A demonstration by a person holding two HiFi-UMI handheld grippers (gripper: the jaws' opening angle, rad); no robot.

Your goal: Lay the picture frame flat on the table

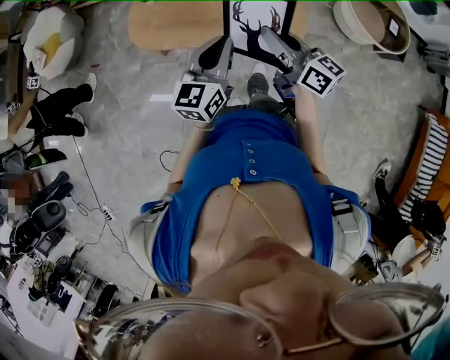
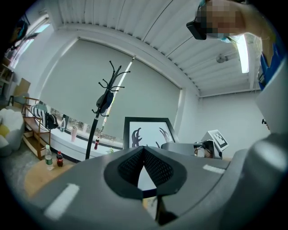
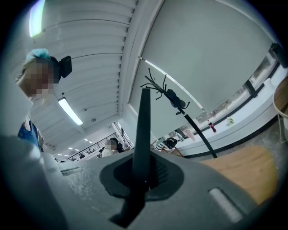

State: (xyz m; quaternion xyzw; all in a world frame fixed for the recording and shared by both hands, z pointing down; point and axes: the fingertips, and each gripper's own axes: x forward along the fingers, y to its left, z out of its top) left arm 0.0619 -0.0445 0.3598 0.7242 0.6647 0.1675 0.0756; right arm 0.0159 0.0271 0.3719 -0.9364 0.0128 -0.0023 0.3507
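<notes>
Right tongs (image 3: 145, 176) grip the upright frame's (image 3: 144, 121) edge, left tongs (image 2: 144, 152) closed, empty; next seems a slow tip onto the desk (image 1: 172, 24).

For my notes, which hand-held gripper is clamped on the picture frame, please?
The right hand-held gripper: the picture frame is pinched edge-on in its jaws; the left hand-held gripper grips nothing.

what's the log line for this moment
picture frame: upright on table | right claw: shut on its edge | left claw: shut, empty | laid flat: not yet
</notes>
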